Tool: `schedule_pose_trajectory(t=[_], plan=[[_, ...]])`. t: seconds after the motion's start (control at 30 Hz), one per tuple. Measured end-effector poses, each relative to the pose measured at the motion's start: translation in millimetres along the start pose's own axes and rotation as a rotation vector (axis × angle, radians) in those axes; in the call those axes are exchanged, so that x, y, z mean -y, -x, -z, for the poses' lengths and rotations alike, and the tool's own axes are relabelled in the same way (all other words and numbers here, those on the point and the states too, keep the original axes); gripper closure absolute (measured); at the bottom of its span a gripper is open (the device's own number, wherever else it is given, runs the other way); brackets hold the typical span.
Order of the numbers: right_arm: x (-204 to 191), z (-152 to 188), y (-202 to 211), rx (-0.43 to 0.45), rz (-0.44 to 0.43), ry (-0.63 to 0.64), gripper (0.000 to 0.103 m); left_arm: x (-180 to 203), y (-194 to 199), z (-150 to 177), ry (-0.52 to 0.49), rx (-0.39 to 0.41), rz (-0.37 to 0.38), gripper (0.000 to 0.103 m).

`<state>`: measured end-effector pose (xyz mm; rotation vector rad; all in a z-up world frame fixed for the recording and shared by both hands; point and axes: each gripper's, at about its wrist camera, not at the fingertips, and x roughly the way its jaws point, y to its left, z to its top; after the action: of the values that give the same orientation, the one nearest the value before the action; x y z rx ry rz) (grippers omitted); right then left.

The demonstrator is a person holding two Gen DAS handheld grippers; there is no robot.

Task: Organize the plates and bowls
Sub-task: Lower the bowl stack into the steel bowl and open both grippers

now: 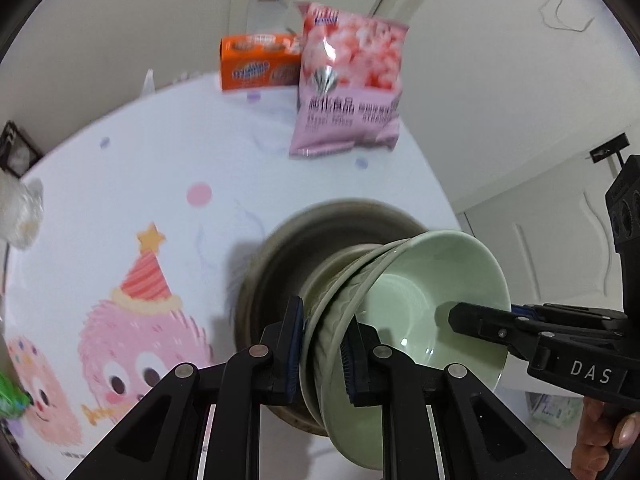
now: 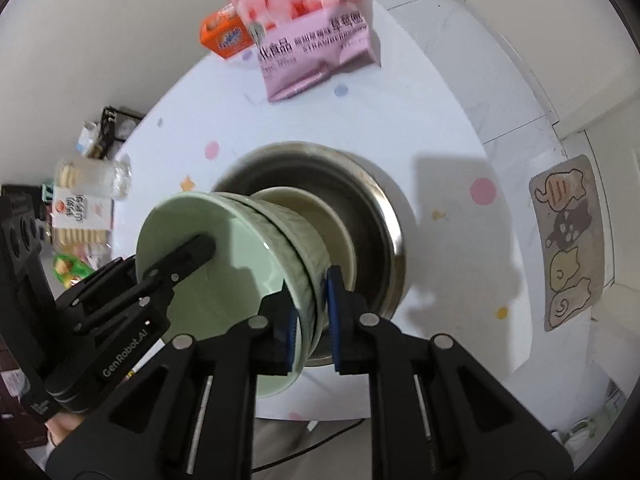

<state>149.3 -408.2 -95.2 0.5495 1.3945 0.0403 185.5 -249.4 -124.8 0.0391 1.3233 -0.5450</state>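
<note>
Now, left gripper (image 1: 322,348): angled steeply down, clamped on green bowls' (image 1: 420,300) rim.
Right gripper (image 2: 312,316): likewise, opposite rim.
Metal basin (image 2: 384,216): partly hidden.

I count two green bowls (image 2: 224,280) nested together, one metal basin (image 2: 360,200), one pink snack bag (image 2: 304,40), one orange box (image 2: 224,36), one floor mat (image 2: 568,240), and two grippers, left (image 1: 324,344) and right (image 2: 312,316).
</note>
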Motion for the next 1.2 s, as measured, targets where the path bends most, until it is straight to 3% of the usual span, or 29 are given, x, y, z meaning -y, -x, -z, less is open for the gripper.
schedule_pose_trajectory(t=[0.57, 0.67, 0.73, 0.77, 0.8, 0.9, 1.07, 1.17, 1.2], plan=[[12.1, -5.6, -20.4, -0.055, -0.011, -0.005, 0.088, 5.6, -17.0, -0.2, -0.051, 0.007, -0.070, 0.086], [11.2, -4.7, -22.3, -0.050, -0.008, -0.024, 0.085, 7.0, -15.3, -0.6, -0.049, 0.012, -0.087, 0.082], [10.1, -4.7, -23.8, -0.046, -0.015, -0.034, 0.075, 8.0, -8.6, -2.5, -0.053, 0.043, -0.099, 0.067], [9.5, -4.2, -23.0, -0.038, -0.013, -0.035, 0.057, 8.3, -4.2, -4.4, -0.056, 0.058, -0.103, 0.048], [8.7, -4.3, -21.2, -0.021, -0.003, -0.030, 0.040, 7.5, 0.0, -6.3, -0.052, 0.074, -0.122, 0.041], [9.9, -3.6, -10.6, 0.036, 0.012, -0.029, 0.020, 3.3, 10.3, -11.6, -0.031, 0.092, -0.123, 0.026], [16.3, 3.6, 12.3, 0.104, -0.019, -0.049, 0.016, 5.4, 26.1, -7.8, -0.028, 0.087, -0.148, 0.022], [23.9, 12.8, 22.3, 0.131, -0.055, -0.077, 0.002, 2.6, 41.1, 1.4, -0.013, 0.112, -0.153, 0.022], [28.0, 16.2, 25.2, 0.142, -0.075, -0.097, 0.001, 0.2, 45.1, 4.7, -0.004, 0.120, -0.157, 0.021]])
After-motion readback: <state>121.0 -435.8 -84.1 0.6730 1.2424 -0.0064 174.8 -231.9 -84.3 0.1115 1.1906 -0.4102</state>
